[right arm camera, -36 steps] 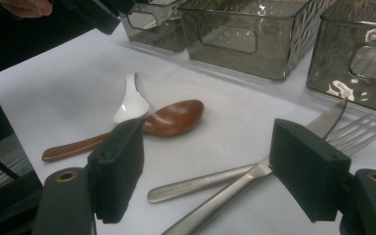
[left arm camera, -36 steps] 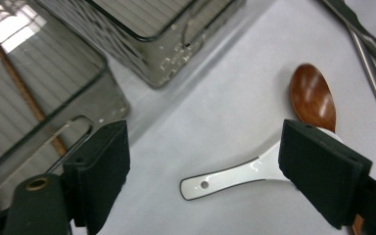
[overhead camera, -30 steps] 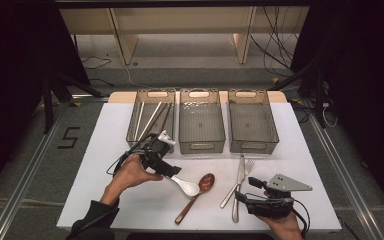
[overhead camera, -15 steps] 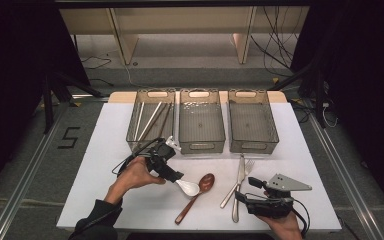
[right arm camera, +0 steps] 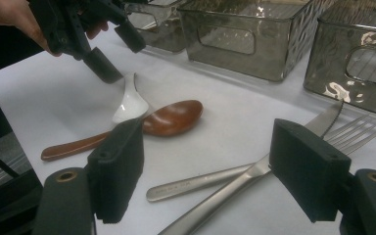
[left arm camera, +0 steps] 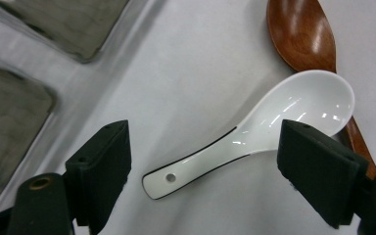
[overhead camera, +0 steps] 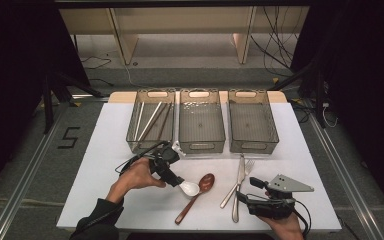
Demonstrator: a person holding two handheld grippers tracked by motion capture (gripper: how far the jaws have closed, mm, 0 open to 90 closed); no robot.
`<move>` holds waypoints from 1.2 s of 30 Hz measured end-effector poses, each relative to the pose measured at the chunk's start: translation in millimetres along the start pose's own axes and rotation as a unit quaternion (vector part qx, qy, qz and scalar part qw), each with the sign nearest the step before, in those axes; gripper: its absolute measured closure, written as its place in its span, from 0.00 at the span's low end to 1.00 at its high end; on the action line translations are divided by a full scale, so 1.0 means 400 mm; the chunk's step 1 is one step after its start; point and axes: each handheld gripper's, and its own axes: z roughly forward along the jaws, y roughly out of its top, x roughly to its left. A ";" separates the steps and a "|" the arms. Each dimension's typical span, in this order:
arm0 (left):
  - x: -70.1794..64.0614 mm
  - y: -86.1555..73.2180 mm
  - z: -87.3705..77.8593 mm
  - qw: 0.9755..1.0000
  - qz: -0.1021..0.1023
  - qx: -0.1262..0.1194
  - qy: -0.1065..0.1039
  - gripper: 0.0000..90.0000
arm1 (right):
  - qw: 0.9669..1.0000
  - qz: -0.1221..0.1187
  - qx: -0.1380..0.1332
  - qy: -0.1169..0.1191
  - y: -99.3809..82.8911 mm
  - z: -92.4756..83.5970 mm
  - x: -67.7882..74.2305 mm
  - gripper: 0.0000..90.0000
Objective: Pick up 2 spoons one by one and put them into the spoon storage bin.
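Cutlery still waits on the white table (overhead camera: 105,200): steel knife (overhead camera: 238,192) and fork (overhead camera: 236,182) before the right claw (right arm camera: 210,171), agape; the left claw (left arm camera: 203,166) spread astride the white ceramic soup spoon (left arm camera: 274,127), ungripped, beside the brown wooden spoon (overhead camera: 196,196). Beyond, 3 clear plastic bins (overhead camera: 202,122); chopsticks (overhead camera: 150,121) already sorted.

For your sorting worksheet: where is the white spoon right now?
In the high view the white spoon lies left of centre near the table's front, bowl resting on the wooden spoon, handle between the left gripper's open jaws.

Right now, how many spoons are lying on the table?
2: a white spoon between the left gripper's open jaws, and a wooden spoon touching it on the right.
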 end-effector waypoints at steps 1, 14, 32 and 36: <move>0.000 0.000 0.004 1.000 0.005 0.005 0.000 0.23 | 1.000 0.000 0.001 0.001 0.000 0.000 0.000 0.33; 0.005 -0.022 0.051 0.999 0.028 0.028 -0.010 0.24 | 1.000 -0.003 0.005 0.004 0.003 0.009 0.005 0.33; -0.001 -0.025 0.052 0.996 0.069 0.053 -0.026 0.36 | 1.000 -0.004 0.004 0.004 0.003 0.011 0.006 0.33; -0.012 -0.026 0.045 0.994 0.083 0.062 -0.033 0.47 | 1.000 -0.004 0.004 0.003 0.004 0.010 0.006 0.33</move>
